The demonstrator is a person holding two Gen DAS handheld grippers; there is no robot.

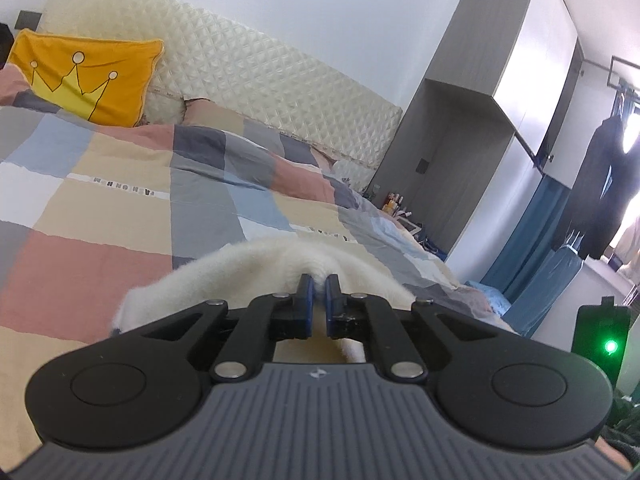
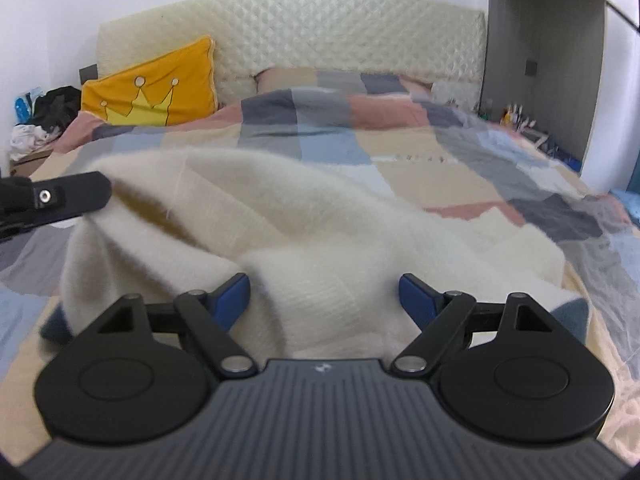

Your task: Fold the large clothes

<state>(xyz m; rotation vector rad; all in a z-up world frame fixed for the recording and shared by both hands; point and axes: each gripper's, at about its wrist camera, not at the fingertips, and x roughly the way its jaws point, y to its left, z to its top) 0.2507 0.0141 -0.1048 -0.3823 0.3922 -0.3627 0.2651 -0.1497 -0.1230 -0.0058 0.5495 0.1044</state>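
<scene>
A cream fuzzy sweater [image 2: 304, 216] lies rumpled on the patchwork duvet [image 2: 400, 168] of a bed. In the left wrist view my left gripper [image 1: 319, 285] is shut on a pinched fold of the sweater [image 1: 248, 272], which bulges up past the blue pads. The right wrist view shows that same left gripper [image 2: 90, 196] at the left edge, holding one corner of the sweater raised off the bed. My right gripper [image 2: 325, 294] stands open just above the near part of the sweater. Its blue pads [image 2: 234, 294] are wide apart and do not press the cloth between them.
A yellow crown pillow [image 2: 156, 96] leans on the quilted cream headboard [image 2: 340, 28]. Dark and white clothes [image 2: 44, 116] are piled left of the bed. A grey wardrobe [image 1: 460, 128], a cluttered low stand [image 2: 520, 118], blue curtains [image 1: 532, 248] and a hanging dark garment [image 1: 604, 184] are on the right.
</scene>
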